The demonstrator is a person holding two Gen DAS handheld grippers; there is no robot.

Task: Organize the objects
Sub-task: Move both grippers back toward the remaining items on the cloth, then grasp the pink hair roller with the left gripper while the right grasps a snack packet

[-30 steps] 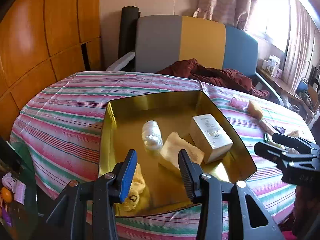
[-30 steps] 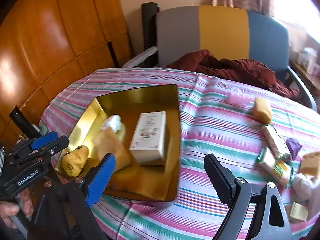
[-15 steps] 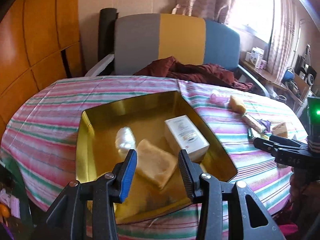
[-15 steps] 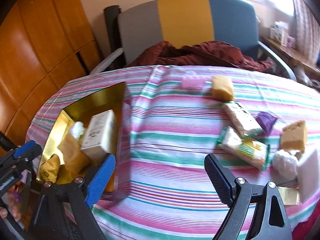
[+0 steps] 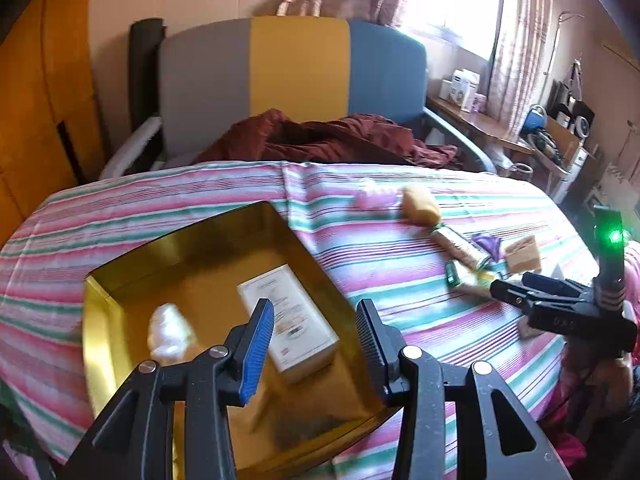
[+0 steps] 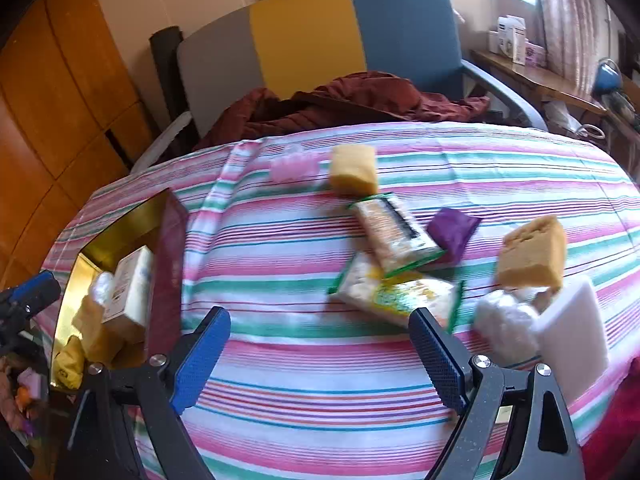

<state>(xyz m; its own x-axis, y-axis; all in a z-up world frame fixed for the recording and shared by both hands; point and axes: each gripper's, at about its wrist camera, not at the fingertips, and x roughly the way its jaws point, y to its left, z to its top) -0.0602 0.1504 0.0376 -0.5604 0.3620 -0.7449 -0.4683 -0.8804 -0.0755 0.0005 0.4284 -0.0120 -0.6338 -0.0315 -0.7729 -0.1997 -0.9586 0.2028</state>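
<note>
Left fingers: the left gripper (image 5: 314,330) hangs over the gold tray with its jaws set narrow and nothing between them, just air above the box.
Right fingers: the right gripper (image 6: 320,354) has its jaws spread wide, also empty, hovering over bare striped cloth (image 6: 304,364) just short of the snack packs.
Tray: gold tray (image 5: 192,240) sits on the left part of the table, holding a white box (image 5: 288,320), a white wrapped bundle (image 5: 168,330) beside it and some yellowish stuff at the near edge, too blurry to call.
Loose pile: on the cloth to the right are two snack packs (image 6: 394,236), one overlapping the other, a purple wrapper (image 6: 454,230) touching them, a sponge chunk (image 6: 532,254), a white fluffy wad (image 6: 506,326) and a white block (image 6: 572,334).
Further back: another yellow sponge (image 6: 354,168) with a pink thing (image 6: 294,166) just beside it.
Background: tri-colour chair (image 5: 298,72) with a maroon garment (image 5: 320,140) behind the table.
</note>
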